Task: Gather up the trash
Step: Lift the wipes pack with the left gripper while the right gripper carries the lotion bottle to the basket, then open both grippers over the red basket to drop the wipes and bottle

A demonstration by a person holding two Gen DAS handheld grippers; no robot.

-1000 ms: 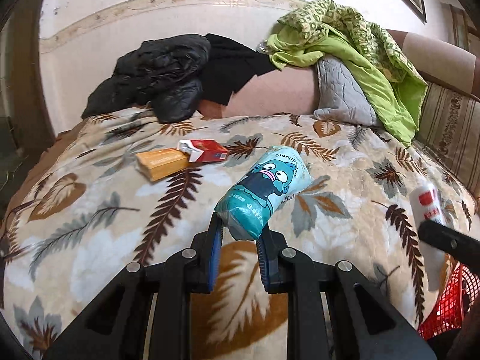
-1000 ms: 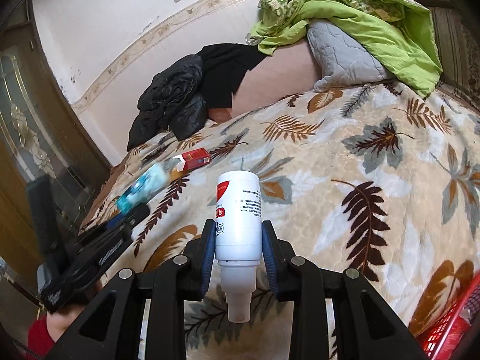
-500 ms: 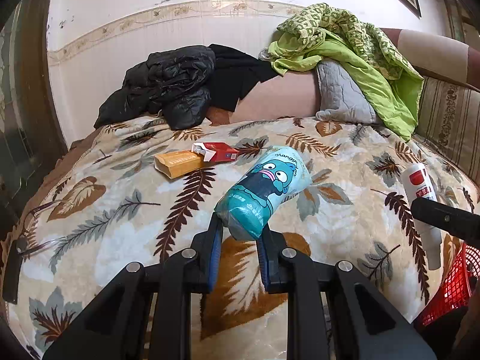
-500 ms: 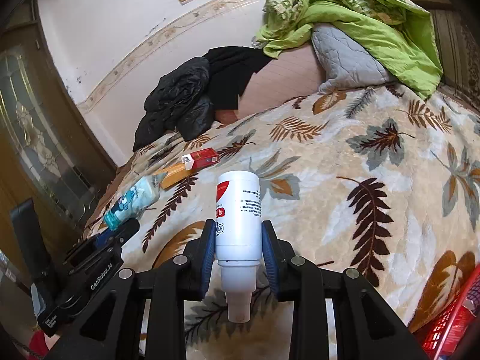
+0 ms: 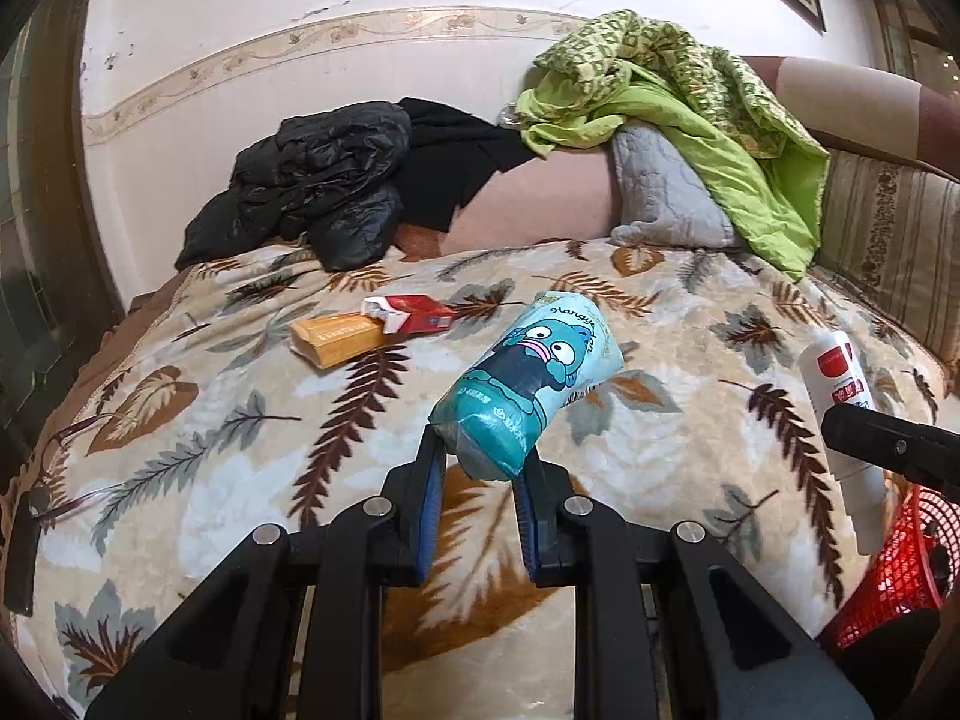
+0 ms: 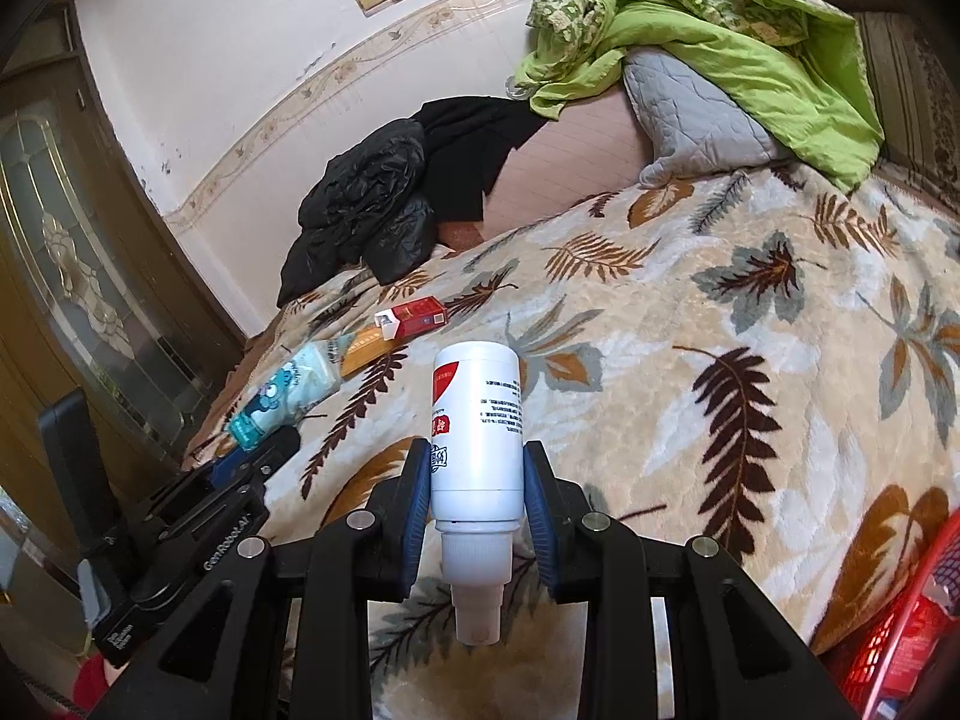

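My left gripper is shut on a teal cartoon tissue pack and holds it above the leaf-patterned bed. My right gripper is shut on a white bottle with a red label, nozzle pointing back at the camera. The bottle also shows at the right of the left wrist view; the tissue pack also shows in the right wrist view. A red cigarette pack and an orange box lie on the blanket further back. A red mesh basket sits at the bed's lower right edge.
A black jacket and dark cloth lie at the head of the bed. A green quilt drapes over a grey pillow. Eyeglasses lie on the blanket's left edge. A wooden door stands left.
Both grippers have pulled back from the bed, still holding their items. More of the blanket, wall and red basket shows in the views.
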